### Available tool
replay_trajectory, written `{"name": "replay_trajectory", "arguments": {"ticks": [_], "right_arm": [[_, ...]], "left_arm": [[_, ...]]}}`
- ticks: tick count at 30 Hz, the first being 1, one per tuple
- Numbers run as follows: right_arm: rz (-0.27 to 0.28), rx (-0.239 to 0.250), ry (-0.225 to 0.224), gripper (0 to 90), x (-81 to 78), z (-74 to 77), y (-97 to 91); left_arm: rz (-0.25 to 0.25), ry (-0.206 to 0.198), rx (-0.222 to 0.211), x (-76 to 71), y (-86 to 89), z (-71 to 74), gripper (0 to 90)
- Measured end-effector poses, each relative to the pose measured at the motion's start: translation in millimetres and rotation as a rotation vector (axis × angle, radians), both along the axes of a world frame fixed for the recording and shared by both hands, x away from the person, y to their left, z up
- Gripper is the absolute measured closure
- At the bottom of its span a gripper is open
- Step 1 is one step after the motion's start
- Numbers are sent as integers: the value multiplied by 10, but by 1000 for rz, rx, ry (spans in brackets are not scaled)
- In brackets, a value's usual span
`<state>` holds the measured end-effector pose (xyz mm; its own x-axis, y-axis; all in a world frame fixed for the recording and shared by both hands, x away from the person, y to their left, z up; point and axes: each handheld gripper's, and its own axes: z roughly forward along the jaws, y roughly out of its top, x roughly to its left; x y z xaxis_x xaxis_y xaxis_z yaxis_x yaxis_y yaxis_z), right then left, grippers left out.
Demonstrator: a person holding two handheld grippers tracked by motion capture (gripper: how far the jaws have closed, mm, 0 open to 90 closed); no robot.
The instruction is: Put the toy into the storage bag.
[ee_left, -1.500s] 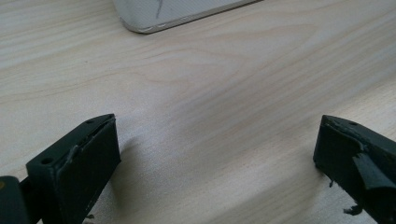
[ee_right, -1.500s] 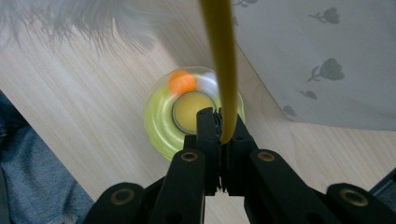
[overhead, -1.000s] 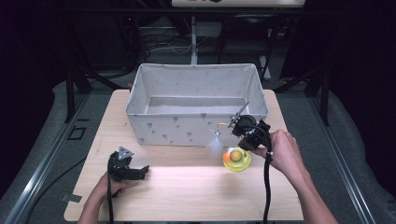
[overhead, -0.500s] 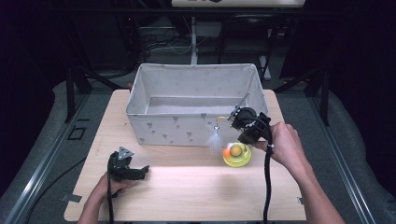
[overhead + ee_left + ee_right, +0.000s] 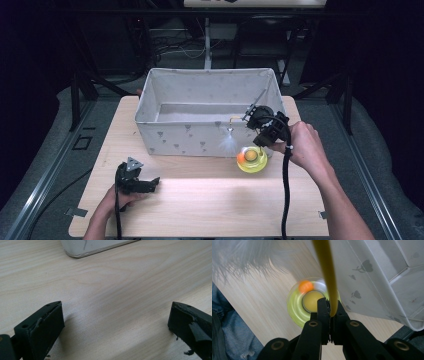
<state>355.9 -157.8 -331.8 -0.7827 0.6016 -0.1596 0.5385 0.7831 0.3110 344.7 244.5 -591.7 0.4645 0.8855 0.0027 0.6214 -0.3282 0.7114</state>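
Feather wand lifted beside the bin

Right tool (image 5: 250,118) pinches the wand (image 5: 327,272), now risen to the bin (image 5: 200,142) rim near the surface's right edge above the yellow toy (image 5: 251,159); drop-in seems next. Left tool (image 5: 116,327), spread, has not moved.

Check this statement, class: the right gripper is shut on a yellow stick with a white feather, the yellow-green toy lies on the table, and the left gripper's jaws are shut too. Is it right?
One part is wrong. The left gripper has its jaws wide apart over bare table, as the left gripper view shows. The rest holds: the right gripper is shut on the yellow stick with its white feather, and the yellow-green toy lies on the table.
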Motion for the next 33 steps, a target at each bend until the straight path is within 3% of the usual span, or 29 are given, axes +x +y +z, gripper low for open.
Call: {"name": "replay_trajectory", "arguments": {"ticks": [33], "right_arm": [[47, -14, -38, 878, 88, 574, 164]], "left_arm": [[1, 1, -1, -1, 0, 0, 3]]}}
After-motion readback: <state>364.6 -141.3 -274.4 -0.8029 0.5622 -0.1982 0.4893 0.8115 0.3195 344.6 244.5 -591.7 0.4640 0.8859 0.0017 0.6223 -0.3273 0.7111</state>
